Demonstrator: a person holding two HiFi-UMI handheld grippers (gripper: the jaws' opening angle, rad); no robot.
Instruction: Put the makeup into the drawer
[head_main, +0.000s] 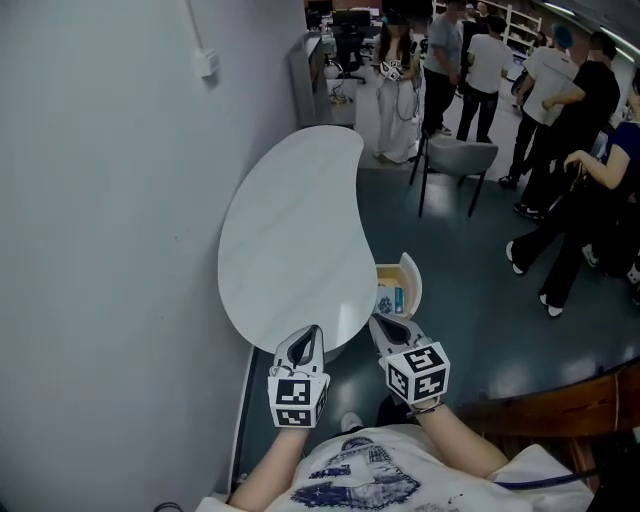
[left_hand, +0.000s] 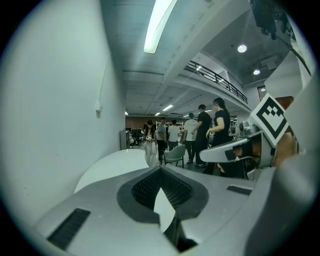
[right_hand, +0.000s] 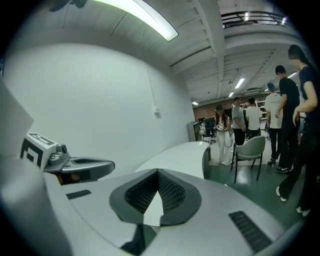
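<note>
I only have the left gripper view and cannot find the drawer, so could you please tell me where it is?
Observer: The drawer stands open at the table's right edge in the head view, just ahead of the right gripper.
Operator: Thank you; is anything in it?
Observer: Yes, a few small items, one partly blue; I cannot tell what they are.
Operator: Is the right gripper carrying anything?
Observer: No, its own view shows the jaws shut, nothing between them.
</note>
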